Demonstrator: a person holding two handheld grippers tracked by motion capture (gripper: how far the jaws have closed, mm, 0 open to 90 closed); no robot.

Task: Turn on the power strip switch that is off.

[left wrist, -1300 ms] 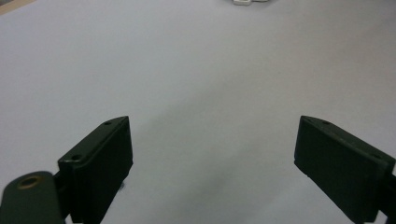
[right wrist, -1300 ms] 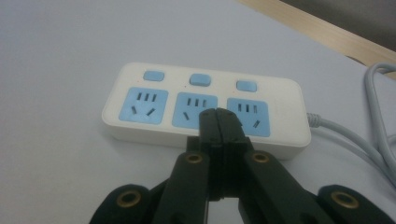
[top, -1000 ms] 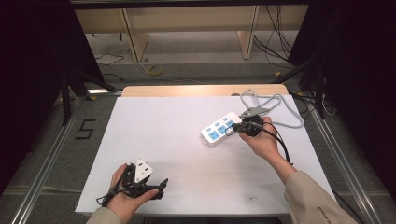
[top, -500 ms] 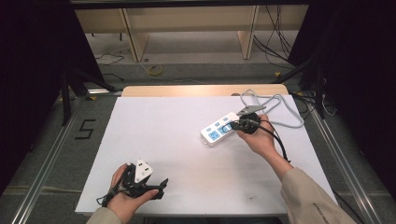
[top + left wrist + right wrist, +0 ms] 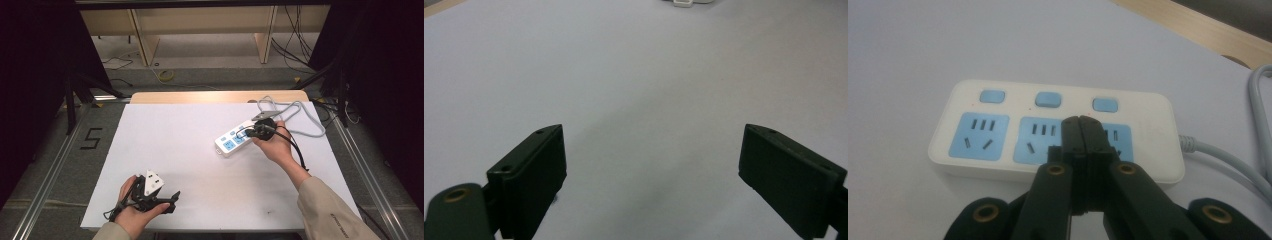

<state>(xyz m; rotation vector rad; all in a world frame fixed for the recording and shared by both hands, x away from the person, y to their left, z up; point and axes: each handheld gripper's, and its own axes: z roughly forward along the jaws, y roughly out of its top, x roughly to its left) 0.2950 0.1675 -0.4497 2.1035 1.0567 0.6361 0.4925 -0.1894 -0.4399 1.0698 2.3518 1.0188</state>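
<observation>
right gripper (image 5: 1081,122) fingers pressed together over the power strip (image 5: 998,150) at two o'clock; left gripper (image 5: 651,165) fingers spread, at seven o'clock on the counter (image 5: 175,140).

One white power strip (image 5: 1058,135) lies on one white table (image 5: 190,150). The strip carries three blue sockets (image 5: 979,136) in a row and three small blue buttons (image 5: 992,95) above them, one button to each socket. One grey cord (image 5: 300,120) runs from the strip's end. Two black grippers are in use, a left gripper (image 5: 651,180) and a right gripper (image 5: 1081,125), each with two jaws.
</observation>
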